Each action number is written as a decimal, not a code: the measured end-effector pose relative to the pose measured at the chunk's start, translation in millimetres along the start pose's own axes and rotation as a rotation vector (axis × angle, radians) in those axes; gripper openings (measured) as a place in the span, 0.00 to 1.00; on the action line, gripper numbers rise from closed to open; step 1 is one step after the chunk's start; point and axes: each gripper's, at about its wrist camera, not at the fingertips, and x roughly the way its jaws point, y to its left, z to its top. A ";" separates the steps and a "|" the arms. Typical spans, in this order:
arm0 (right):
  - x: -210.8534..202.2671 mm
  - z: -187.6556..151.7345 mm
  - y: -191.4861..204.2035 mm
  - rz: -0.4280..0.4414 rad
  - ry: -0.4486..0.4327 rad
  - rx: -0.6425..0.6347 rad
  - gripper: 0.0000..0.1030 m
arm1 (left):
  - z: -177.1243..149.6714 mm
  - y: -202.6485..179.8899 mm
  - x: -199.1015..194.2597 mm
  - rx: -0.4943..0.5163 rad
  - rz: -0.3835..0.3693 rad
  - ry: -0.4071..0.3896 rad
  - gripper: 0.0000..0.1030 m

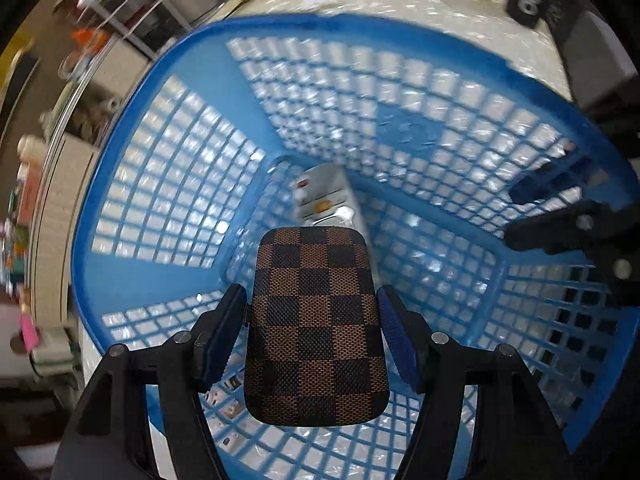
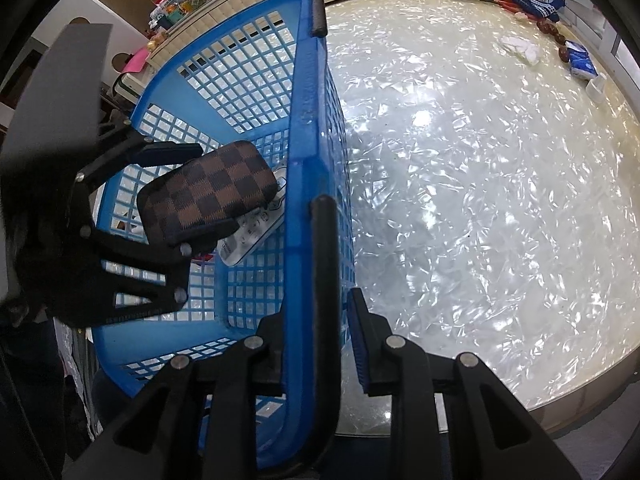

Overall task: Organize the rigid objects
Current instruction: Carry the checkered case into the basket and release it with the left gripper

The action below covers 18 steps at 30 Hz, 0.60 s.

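Case [image 1: 316, 328], brown checked fabric, is held across its two long sides by the left tool [image 1: 312, 336], pads pressed on it, inside the blue basket [image 1: 132, 280], above a white remote [image 1: 326, 196] lying on the bottom. Judged light, with a stiff shell under woven cloth; good friction is expected, little slip, not fragile. The mid-side hold looks balanced. The right tool [image 2: 316, 344] is set narrowly over the basket rim and black handle [image 2: 324, 248], on the pearly surface [image 2: 480, 180].
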 end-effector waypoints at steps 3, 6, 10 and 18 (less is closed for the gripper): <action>0.1 0.6 -0.5 0.001 -0.001 0.002 0.24 | 1.8 -11.9 -1.4 0.046 -0.039 0.008 0.69; 0.2 1.4 -1.4 -0.001 0.001 0.001 0.24 | 2.7 -23.2 3.9 0.086 -0.061 0.037 0.69; 0.3 1.9 -0.7 0.000 0.001 0.001 0.24 | 2.7 -28.0 4.8 0.107 -0.057 0.054 0.69; 3.0 3.6 2.1 -0.006 0.001 -0.003 0.24 | 3.8 -30.6 16.9 0.104 -0.058 0.088 0.69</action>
